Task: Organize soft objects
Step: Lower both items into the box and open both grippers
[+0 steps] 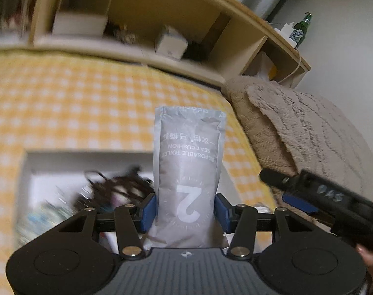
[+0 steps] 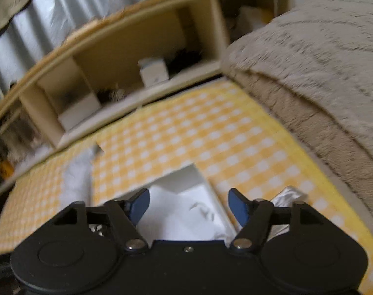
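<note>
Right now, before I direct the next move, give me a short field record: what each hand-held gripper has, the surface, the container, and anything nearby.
left hand-held gripper: shut on the grey packet, which is printed "disposable toilet seat cushion"
right hand-held gripper: open, nothing between the pads
surface: yellow checked cloth
container: white box below the right hand-held gripper, white soft material inside
nearby: beige plush blanket; wooden shelf behind

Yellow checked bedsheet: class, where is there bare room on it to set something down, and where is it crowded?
Free: the yellow checked bedsheet between the wooden headboard shelf, the white storage box and the beige fluffy blanket. Crowded: the box itself, holding dark tangled items.
</note>
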